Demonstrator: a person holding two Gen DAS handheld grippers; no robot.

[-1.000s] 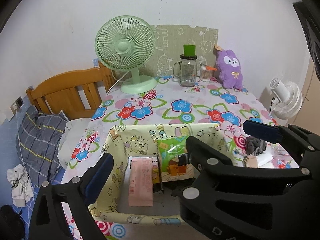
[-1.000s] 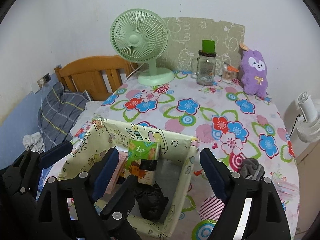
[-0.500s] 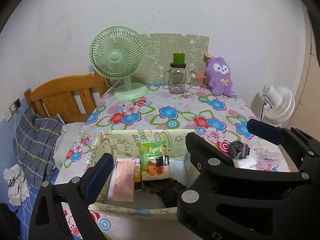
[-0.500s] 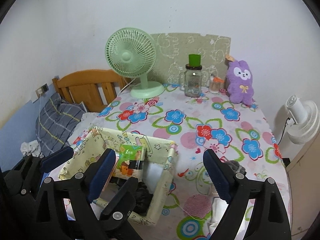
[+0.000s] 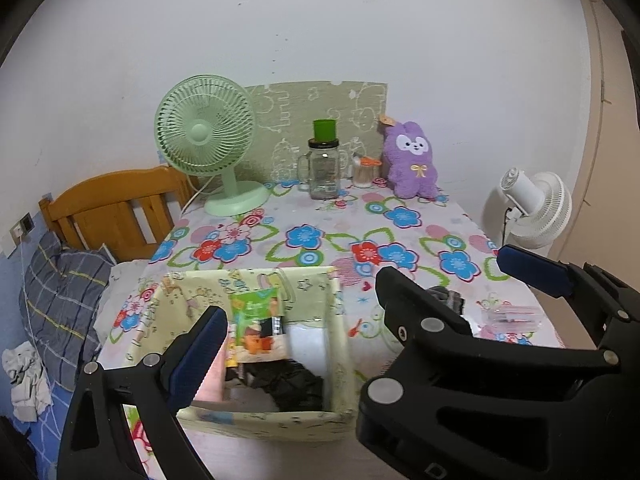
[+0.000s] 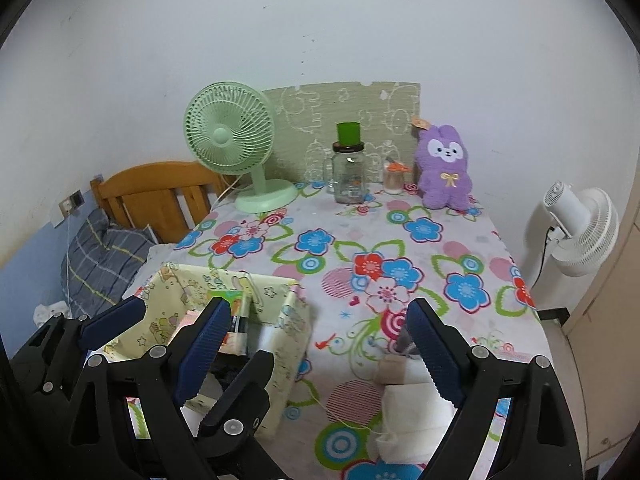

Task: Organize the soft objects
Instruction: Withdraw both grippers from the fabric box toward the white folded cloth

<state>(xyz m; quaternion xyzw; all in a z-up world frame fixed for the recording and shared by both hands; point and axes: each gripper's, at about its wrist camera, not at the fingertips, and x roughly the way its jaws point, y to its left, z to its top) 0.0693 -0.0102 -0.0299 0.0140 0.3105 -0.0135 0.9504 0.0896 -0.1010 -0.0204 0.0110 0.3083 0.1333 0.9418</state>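
From the left wrist camera we see our left gripper (image 5: 294, 332) hanging over the yellow fabric storage box (image 5: 256, 420), jaws spread wide and gripping nothing; inside the box lie a green tissue pack (image 5: 256, 320), a pink packet (image 5: 210, 384) and a black cloth (image 5: 294, 384). Just right of the box, on the floral tablecloth (image 5: 320, 248), a grey sock (image 5: 446, 294) peeks out behind the finger, and the purple plush rabbit (image 5: 412, 164) sits far back by the wall beside the glass jar (image 5: 322, 170) and the green desk fan (image 5: 208, 136). Over to the right wrist camera: our right gripper (image 6: 316, 350) has just been opening, jaws wide apart over bare tablecloth, nothing clamped. A folded white cloth (image 6: 416, 408) lies under its right finger (image 6: 434, 354), with a beige roll (image 6: 394, 368) just beside it. The left gripper shows at the lower left over the box, and a white floor fan (image 6: 580, 232) stands off the table's right edge.
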